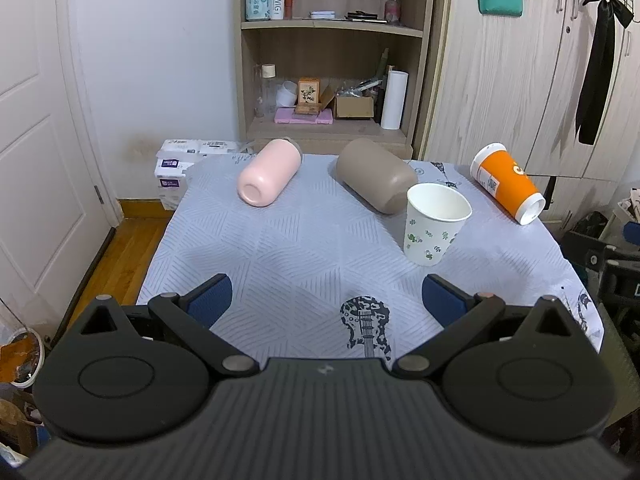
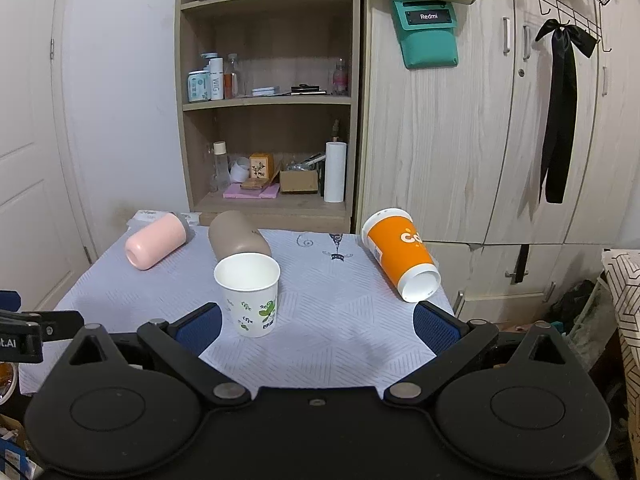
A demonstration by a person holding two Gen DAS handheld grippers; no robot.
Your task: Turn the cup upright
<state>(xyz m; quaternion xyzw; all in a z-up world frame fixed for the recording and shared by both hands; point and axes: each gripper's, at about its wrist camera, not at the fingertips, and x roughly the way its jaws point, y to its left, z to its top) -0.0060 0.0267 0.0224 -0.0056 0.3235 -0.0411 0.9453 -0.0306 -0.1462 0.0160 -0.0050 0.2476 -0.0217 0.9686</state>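
1. At the far left of the surface (image 1: 280, 264), a pink cup (image 1: 269, 177) is lying on its side, its open mouth facing forward-left.
2. The left gripper (image 1: 326, 304) is hovering over the near edge with its blue pads spread apart and nothing between them; judged from this, it is free to take that pink cup.
3. Just right of centre, a brown cup (image 1: 376, 174) is lying on its side too, directly behind a white paper cup (image 1: 434, 224) that is already standing upright.
4. The right gripper (image 2: 316, 326) is also hanging with its pads apart and holding nothing, the white cup just ahead of its left pad.
5. At the far right edge, an orange cup (image 2: 400, 254) is lying tilted, its mouth pointing toward the gripper's right pad.
6. To do this well, the gripper should probably be closing across a lying cup's mid-body, lifting slightly, rotating mouth-up, and avoiding the standing white cup.
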